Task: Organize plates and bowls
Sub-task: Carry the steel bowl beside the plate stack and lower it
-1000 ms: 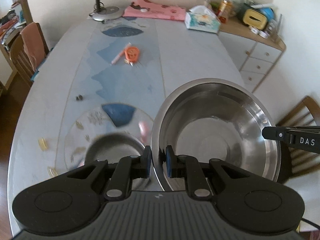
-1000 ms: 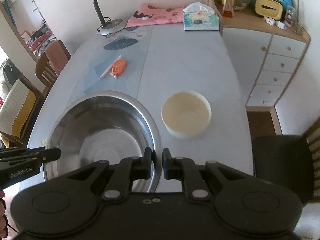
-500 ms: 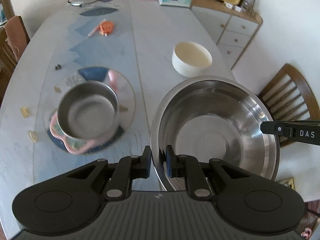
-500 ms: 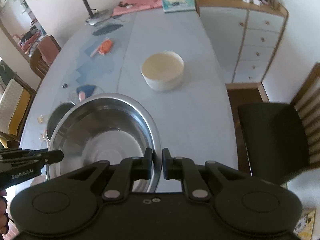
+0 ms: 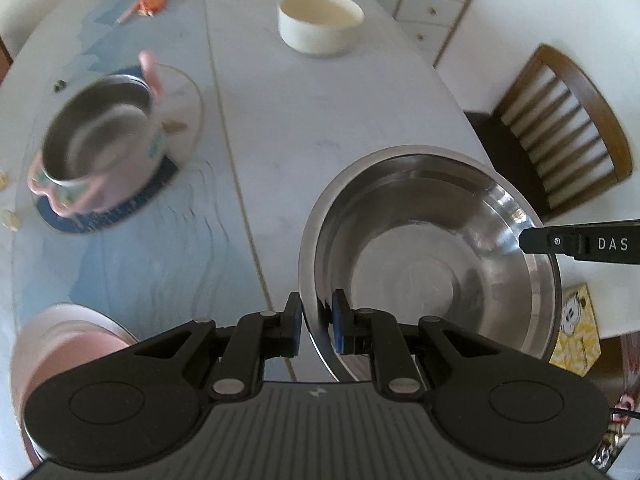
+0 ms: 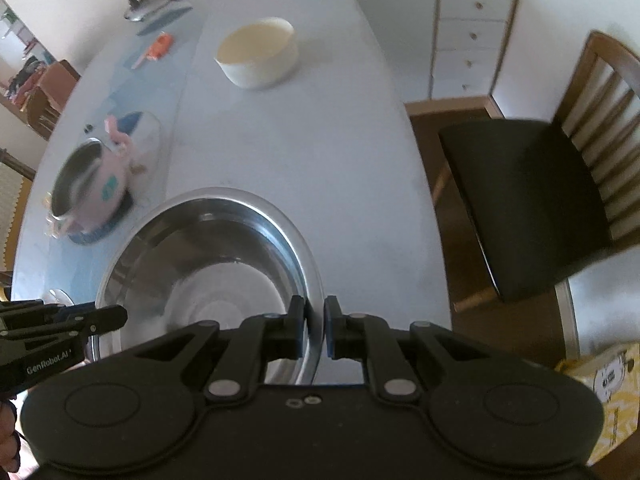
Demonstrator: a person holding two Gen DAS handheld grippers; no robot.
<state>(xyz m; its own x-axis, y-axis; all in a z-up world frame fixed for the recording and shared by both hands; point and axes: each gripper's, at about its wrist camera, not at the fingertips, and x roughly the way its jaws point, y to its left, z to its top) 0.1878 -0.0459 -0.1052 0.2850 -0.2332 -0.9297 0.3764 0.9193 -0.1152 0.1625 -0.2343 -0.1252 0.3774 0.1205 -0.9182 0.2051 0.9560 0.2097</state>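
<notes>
Nearest the left wrist camera, the left gripper [image 5: 316,320] pinches the near rim of the large steel bowl [image 5: 432,256], one blue pad outside the wall and one inside. The right gripper [image 6: 315,330] does the same on the opposite rim, its fingers pressed onto the thin metal edge – in the left view its black tip reaches in from the right side of the bowl. The bowl is empty and shiny, carried between the two grippers over the near end of the pale table [image 5: 320,120], close to the table's right edge.

At the lower left of the left view lies a blurred pink dish [image 5: 64,344], only partly in frame. Further out on the table's left side, a small steel bowl [image 5: 100,128] sits inside a pink bowl with handles [image 5: 116,184], and that stands on a clear glass plate [image 5: 188,100] over a blue patterned mat.

Beyond, near the middle of the table, a cream bowl [image 5: 320,24] stands alone and upright, well apart from the others. Past it an orange object [image 5: 152,2] lies on the blue runner – too blurred to say what it is. A wooden chair [image 6: 560,184] with a dark seat stands beside the table's right edge, and a white chest of drawers [image 6: 472,24] is against the far wall.
</notes>
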